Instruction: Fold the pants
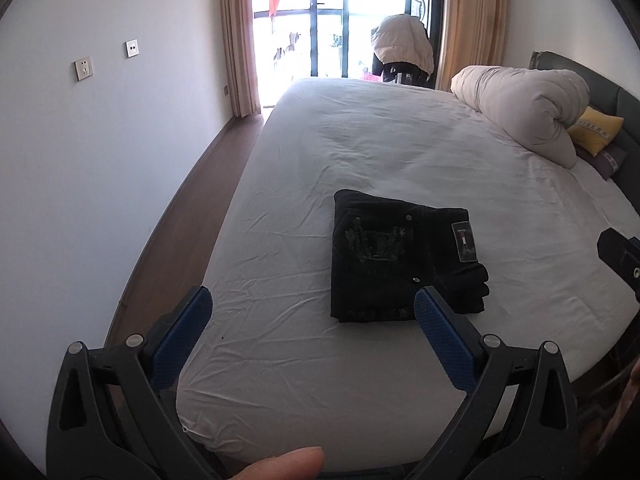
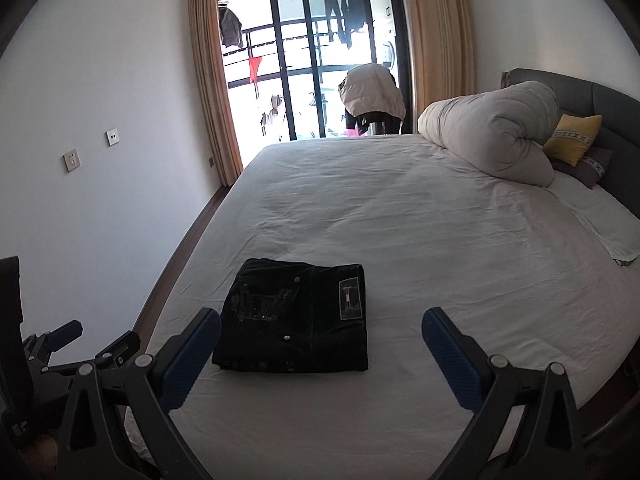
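Black pants (image 1: 394, 258) lie folded into a compact rectangle on the white bed sheet (image 1: 360, 140), a label patch on top. My left gripper (image 1: 312, 304) hovers open above the bed's near edge, short of the pants and holding nothing. In the right wrist view the same folded pants (image 2: 296, 320) sit just ahead, between the blue pads of my right gripper (image 2: 322, 326), which stands wide open and empty. The left gripper (image 2: 94, 338) also shows at the lower left there. Part of the right gripper (image 1: 622, 260) peeks in at the right edge of the left wrist view.
A rolled white duvet (image 2: 492, 136) and a yellow cushion (image 2: 572, 138) lie by the grey headboard (image 2: 616, 116). A person in a pale jacket (image 2: 374, 94) bends by the balcony door. A wall (image 2: 100, 120) and a strip of wood floor (image 1: 176, 224) run along the bed's left.
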A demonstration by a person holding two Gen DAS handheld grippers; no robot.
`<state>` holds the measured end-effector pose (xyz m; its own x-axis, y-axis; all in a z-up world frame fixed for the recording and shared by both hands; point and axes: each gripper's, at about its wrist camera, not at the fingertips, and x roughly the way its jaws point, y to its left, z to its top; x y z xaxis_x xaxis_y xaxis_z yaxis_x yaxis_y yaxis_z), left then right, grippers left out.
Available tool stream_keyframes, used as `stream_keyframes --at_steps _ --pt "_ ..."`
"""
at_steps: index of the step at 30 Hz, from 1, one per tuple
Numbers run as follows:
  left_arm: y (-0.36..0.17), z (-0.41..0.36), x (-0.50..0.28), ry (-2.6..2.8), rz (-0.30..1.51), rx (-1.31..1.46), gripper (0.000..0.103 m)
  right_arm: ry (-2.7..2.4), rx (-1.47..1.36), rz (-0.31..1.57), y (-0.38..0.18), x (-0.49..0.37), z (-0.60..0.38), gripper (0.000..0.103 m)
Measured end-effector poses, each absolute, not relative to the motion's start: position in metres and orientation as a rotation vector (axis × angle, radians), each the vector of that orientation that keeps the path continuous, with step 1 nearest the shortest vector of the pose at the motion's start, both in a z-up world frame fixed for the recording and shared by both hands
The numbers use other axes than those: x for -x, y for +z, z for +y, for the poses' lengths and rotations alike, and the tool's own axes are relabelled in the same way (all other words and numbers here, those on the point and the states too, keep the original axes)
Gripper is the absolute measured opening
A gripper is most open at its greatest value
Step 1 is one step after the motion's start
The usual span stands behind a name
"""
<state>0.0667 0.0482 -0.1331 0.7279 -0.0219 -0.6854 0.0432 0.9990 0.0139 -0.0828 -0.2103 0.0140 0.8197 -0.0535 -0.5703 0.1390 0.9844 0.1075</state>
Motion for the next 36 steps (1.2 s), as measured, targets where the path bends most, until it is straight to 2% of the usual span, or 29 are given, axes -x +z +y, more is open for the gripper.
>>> stream_keyframes --at_steps 36 --pt "-0.145 0.04 -0.074 -0.028 0.784 -0.032 0.103 -0.072 -0.109 0.662 -0.004 0.078 -0.198 0.103"
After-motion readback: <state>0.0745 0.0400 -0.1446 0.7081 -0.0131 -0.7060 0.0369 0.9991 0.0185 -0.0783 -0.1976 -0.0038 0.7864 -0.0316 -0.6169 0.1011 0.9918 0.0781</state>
